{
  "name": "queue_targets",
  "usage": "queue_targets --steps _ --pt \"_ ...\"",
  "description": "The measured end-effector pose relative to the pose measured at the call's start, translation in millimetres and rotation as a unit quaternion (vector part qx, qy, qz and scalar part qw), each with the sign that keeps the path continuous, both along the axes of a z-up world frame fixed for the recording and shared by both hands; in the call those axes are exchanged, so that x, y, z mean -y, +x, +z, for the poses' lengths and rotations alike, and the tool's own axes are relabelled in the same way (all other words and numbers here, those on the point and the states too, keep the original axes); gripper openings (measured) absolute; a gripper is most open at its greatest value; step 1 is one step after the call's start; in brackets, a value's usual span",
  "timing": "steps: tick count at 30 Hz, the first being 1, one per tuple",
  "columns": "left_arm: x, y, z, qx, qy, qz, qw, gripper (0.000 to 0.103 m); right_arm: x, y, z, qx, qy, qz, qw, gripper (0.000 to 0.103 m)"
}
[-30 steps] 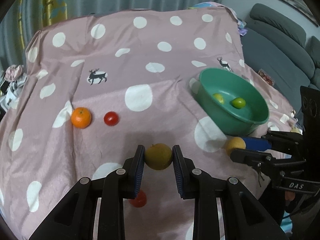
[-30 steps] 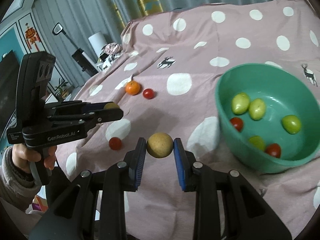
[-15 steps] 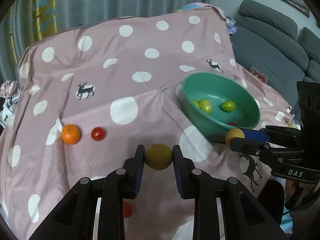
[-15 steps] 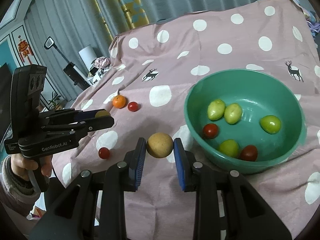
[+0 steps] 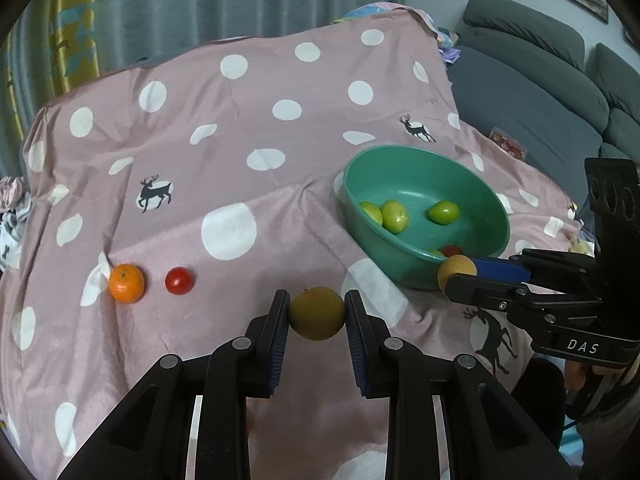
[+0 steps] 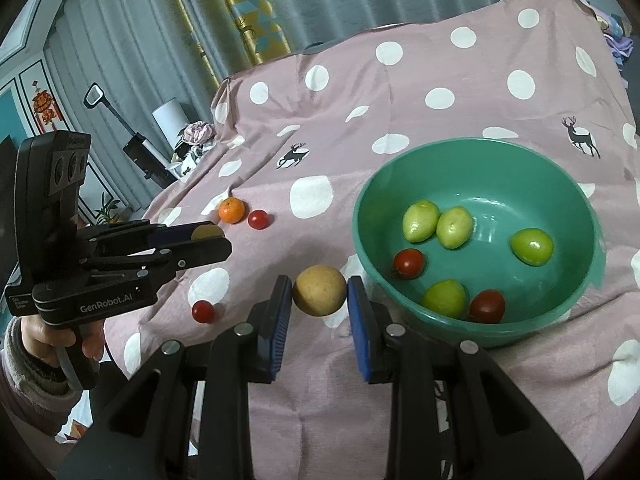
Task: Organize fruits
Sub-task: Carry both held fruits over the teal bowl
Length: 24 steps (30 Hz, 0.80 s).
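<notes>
My left gripper [image 5: 317, 312] is shut on a yellow-brown round fruit [image 5: 317, 313], held above the pink spotted cloth [image 5: 240, 160]. My right gripper [image 6: 319, 290] is shut on a paler tan round fruit [image 6: 319, 290], close to the near left rim of the green bowl [image 6: 576, 192]. Several green fruits [image 6: 420, 221] and two red tomatoes [image 6: 409, 263] lie in the bowl. An orange [image 5: 126, 283] and a red tomato [image 5: 179, 280] lie on the cloth at the left. A third tomato [image 6: 203, 311] rests nearer the front. The other gripper shows at each view's side, at right [image 5: 456, 273] and at left [image 6: 208, 236].
A grey sofa [image 5: 560, 80] stands to the right of the covered surface. Curtains [image 6: 280, 0] hang behind it. At the left are a white roll [image 6: 170, 118], a heap of cloth [image 6: 196, 134] and a black stand. A sleeved hand [image 6: 36, 340] grips the left tool.
Both grippers have moved toward the bowl with their fruit. The bowl sits nearer and lower in both views, and more of its inside shows. Both grips are unchanged.
</notes>
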<state>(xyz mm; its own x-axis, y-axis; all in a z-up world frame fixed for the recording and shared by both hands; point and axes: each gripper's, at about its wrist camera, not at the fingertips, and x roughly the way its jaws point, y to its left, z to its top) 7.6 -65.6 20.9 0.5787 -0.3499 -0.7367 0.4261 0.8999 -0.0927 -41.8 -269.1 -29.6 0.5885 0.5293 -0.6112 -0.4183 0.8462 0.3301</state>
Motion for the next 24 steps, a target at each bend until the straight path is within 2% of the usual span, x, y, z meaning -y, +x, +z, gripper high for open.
queue_targets --steps 24 --pt "23.4 7.4 4.9 0.008 0.01 -0.027 0.9995 0.028 23.3 4.5 2.5 0.008 0.009 -0.028 1.0 0.03"
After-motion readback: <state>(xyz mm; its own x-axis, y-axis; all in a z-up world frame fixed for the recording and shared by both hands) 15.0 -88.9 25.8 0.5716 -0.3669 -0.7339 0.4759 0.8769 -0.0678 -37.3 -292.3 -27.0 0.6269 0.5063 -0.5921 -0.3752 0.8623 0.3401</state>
